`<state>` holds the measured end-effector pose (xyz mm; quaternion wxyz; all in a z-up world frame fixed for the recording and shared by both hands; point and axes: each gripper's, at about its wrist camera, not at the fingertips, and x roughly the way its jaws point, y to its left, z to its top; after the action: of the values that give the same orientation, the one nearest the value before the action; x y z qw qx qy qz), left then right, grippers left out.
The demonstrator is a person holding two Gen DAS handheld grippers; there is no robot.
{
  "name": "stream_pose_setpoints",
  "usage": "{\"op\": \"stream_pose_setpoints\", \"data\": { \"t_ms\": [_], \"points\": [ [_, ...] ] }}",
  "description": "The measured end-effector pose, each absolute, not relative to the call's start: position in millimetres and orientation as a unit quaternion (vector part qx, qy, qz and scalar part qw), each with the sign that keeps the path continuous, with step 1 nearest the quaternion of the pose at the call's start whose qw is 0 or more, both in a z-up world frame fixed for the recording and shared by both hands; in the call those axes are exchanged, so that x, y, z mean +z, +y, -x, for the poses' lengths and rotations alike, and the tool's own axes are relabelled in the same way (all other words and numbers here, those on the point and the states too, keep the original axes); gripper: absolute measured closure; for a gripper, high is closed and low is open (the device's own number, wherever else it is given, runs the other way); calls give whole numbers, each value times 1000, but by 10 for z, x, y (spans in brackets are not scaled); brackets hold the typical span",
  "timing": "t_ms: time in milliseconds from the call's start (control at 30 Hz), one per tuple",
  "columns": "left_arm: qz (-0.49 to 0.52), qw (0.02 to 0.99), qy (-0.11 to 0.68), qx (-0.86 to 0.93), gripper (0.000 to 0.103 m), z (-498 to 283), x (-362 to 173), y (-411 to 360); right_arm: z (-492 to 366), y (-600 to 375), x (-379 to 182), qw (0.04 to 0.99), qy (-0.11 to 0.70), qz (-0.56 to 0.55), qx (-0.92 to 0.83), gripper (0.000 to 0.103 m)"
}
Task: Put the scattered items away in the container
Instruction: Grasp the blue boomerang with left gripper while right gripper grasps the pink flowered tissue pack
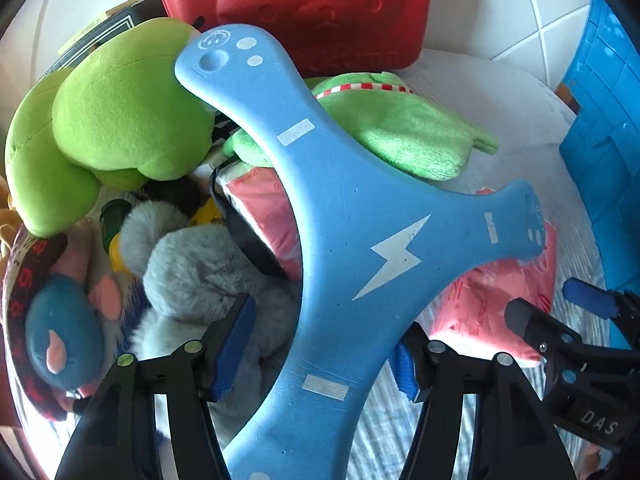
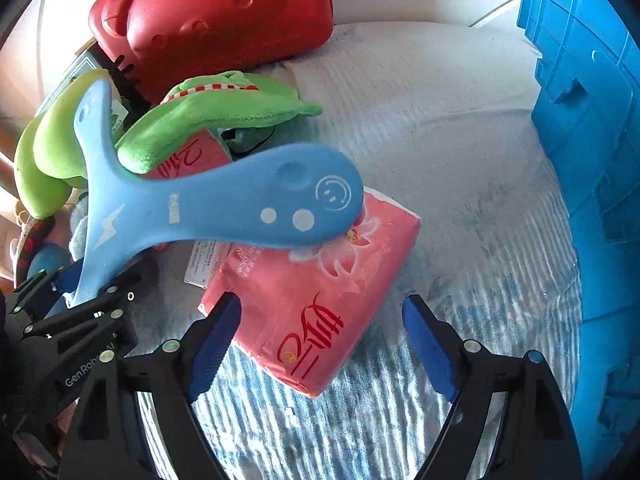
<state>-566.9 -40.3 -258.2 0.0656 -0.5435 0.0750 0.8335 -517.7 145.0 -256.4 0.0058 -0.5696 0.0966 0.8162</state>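
A blue three-armed foam boomerang (image 1: pixel 352 216) with a white lightning bolt lies across a pile of toys. My left gripper (image 1: pixel 324 354) is open, its fingers on either side of the boomerang's lower arm; it also shows in the right wrist view (image 2: pixel 80 300). The boomerang's smiley-marked arm (image 2: pixel 256 200) rests on a pink tissue pack (image 2: pixel 316 300). My right gripper (image 2: pixel 320 344) is open, its fingers on either side of the pack's near end; it shows in the left wrist view (image 1: pixel 560 316). A blue plastic crate (image 2: pixel 592 152) stands at the right.
A red bear-faced case (image 1: pixel 304 4) stands at the back. Green plush toys (image 1: pixel 120 120), a green cloth toy (image 1: pixel 400 132), a grey-blue plush (image 1: pixel 200 276) and a blue plush (image 1: pixel 60 328) crowd the left. All lie on a white striped mat (image 2: pixel 460 160).
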Motion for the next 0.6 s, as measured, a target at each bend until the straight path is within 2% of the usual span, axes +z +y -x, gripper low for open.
{"op": "stream_pose_setpoints", "data": {
  "t_ms": [33, 67, 100, 167, 333, 467, 600],
  "points": [
    [540, 67, 75, 835, 59, 5696, -2580, -405, 5205, 1430, -2589, 5, 100, 572, 814, 19],
    [537, 64, 72, 838, 63, 5715, -2571, -419, 5238, 1411, -2612, 8, 105, 572, 813, 15],
    [533, 60, 69, 841, 64, 5730, -2561, -436, 5275, 1395, -2635, 13, 109, 571, 813, 12],
    [527, 57, 59, 846, 64, 5748, -2539, -486, 5350, 1362, -2682, 25, 117, 570, 813, 0],
    [524, 51, 60, 848, 64, 5698, -2586, -541, 5457, 1246, -2781, 36, 94, 569, 816, 0],
    [521, 49, 57, 850, 64, 5629, -2544, -559, 5374, 1230, -2739, 25, 86, 566, 819, 8],
    [513, 47, 54, 856, 66, 5465, -2413, -567, 5173, 1238, -2653, 20, 88, 566, 820, 10]
  ]
}}
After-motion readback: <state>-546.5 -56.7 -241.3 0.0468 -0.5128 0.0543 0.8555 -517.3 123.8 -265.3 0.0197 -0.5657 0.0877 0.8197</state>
